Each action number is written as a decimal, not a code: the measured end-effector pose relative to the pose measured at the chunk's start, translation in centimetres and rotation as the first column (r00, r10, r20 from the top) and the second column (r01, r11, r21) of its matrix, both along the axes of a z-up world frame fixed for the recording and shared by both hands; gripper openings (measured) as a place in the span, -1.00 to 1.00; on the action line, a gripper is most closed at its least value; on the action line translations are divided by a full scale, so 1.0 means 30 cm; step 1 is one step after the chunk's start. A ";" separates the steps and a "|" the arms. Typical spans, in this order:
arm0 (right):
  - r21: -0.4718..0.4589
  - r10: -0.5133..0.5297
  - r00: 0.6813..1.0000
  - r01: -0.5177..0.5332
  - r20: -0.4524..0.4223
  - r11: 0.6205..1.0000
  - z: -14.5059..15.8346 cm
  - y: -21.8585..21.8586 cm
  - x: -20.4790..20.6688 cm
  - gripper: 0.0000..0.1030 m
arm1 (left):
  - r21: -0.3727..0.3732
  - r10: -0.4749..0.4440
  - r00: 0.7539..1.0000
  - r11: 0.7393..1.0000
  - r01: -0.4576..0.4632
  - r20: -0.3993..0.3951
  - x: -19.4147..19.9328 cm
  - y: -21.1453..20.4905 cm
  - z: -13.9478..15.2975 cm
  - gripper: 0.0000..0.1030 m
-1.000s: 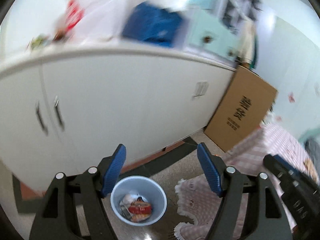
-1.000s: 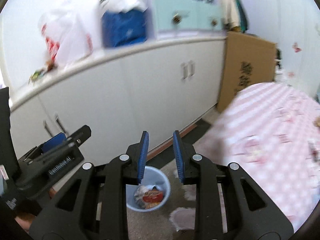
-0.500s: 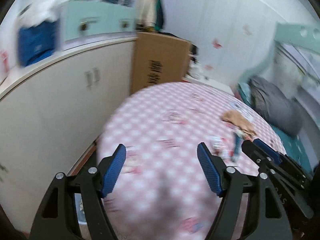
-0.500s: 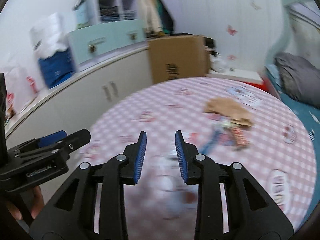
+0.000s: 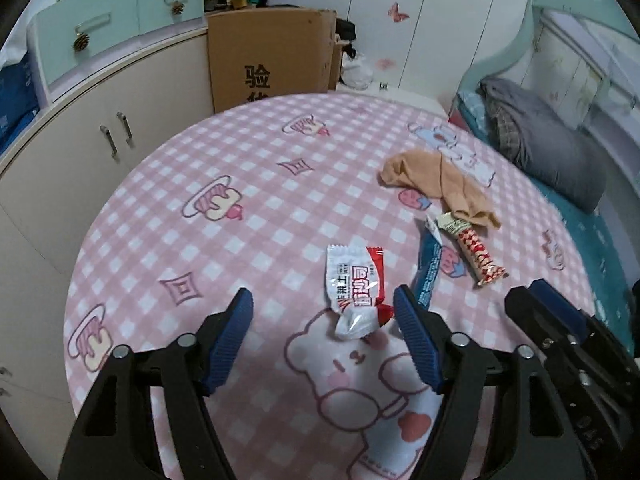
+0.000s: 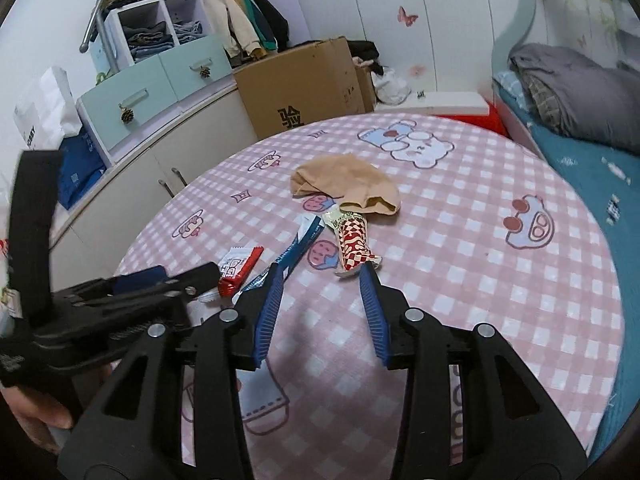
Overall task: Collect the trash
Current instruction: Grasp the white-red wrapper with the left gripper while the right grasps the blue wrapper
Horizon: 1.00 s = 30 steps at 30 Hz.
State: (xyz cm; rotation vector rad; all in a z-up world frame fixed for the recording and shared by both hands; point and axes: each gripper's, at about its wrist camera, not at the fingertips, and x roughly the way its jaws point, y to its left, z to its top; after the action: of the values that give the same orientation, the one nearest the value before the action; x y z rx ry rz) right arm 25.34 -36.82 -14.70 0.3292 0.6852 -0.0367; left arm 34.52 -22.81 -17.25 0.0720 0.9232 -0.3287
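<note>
On the round table with its pink checked cloth lie three wrappers: a white-and-red one, a long blue one, and a red-and-white patterned one. A tan cloth lies crumpled just behind them. My left gripper hovers over the table, jaws closing a little, with the white-and-red wrapper just ahead of its right finger and nothing pressed. My right gripper is empty, its jaws opening, tips near the blue and patterned wrappers.
A cardboard box stands behind the table beside a white cabinet with pale green drawers on top. A bed with a grey blanket runs along the right. The near half of the cloth holds only printed pictures.
Both views have swung from the cabinet and the blue bin on the floor over to the table with the wrappers. The right jaws have widened; the left jaws have narrowed slightly.
</note>
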 end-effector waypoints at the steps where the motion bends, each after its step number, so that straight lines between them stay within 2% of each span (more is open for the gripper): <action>1: 0.000 0.000 1.000 0.000 -0.003 1.000 -0.001 -0.005 0.004 -0.22 | 0.009 -0.003 1.000 1.000 0.003 -0.013 0.007 -0.008 -0.009 0.24; 4: 0.006 0.010 1.000 -0.010 -0.012 1.000 -0.005 -0.005 0.018 -0.19 | 0.019 -0.027 0.999 0.999 0.028 -0.046 0.019 -0.035 -0.041 0.20; 5: 0.009 0.013 1.000 -0.013 -0.016 1.000 -0.006 -0.005 0.024 -0.19 | 0.030 -0.032 0.999 0.999 0.033 -0.034 0.015 -0.043 -0.044 0.13; 6: 0.009 0.017 1.000 -0.017 -0.020 1.000 -0.007 -0.003 0.028 -0.20 | 0.030 -0.041 0.999 0.999 0.042 -0.020 0.011 -0.047 -0.046 -0.20; 7: 0.013 0.024 0.999 -0.023 -0.026 1.000 -0.010 0.002 0.034 -0.20 | 0.030 -0.047 0.999 0.998 0.047 -0.014 0.011 -0.049 -0.046 -0.37; 8: 0.019 0.029 0.999 -0.029 -0.030 0.999 -0.012 0.005 0.040 -0.20 | 0.027 -0.050 0.999 0.998 0.050 -0.015 0.015 -0.045 -0.046 -0.51; 9: 0.022 0.034 0.999 -0.033 -0.034 0.999 -0.014 0.008 0.048 -0.20 | 0.011 -0.053 0.998 0.999 0.054 -0.020 0.018 -0.037 -0.046 -0.54; 14: 0.011 0.057 0.997 -0.056 -0.060 0.998 -0.024 0.051 0.083 -0.20 | -0.052 -0.028 1.000 0.998 0.027 -0.012 0.024 0.026 -0.041 -0.62; 25: -0.063 0.075 0.985 -0.086 -0.154 0.994 -0.057 0.164 0.198 -0.20 | -0.085 0.065 0.996 0.995 -0.059 0.065 0.017 0.206 0.021 -0.63; 27: -0.061 0.085 0.979 -0.098 -0.185 0.993 -0.072 0.171 0.221 -0.29 | -0.091 0.076 0.995 0.993 -0.070 0.069 0.016 0.243 0.025 -0.63; 28: -0.071 0.083 0.980 -0.098 -0.183 0.993 -0.068 0.175 0.224 -0.48 | -0.094 0.081 0.994 0.993 -0.074 0.072 0.013 0.261 0.027 -0.63; 30: -0.084 0.096 0.977 -0.113 -0.190 0.990 -0.070 0.191 0.231 -0.55 | -0.104 0.091 0.993 0.991 -0.083 0.078 0.009 0.296 0.031 -0.63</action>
State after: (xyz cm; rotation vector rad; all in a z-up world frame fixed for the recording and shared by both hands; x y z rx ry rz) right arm 32.25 -31.08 -16.79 0.1999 0.8817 0.0006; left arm 34.80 -13.94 -16.31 -0.0467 0.8237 -0.2884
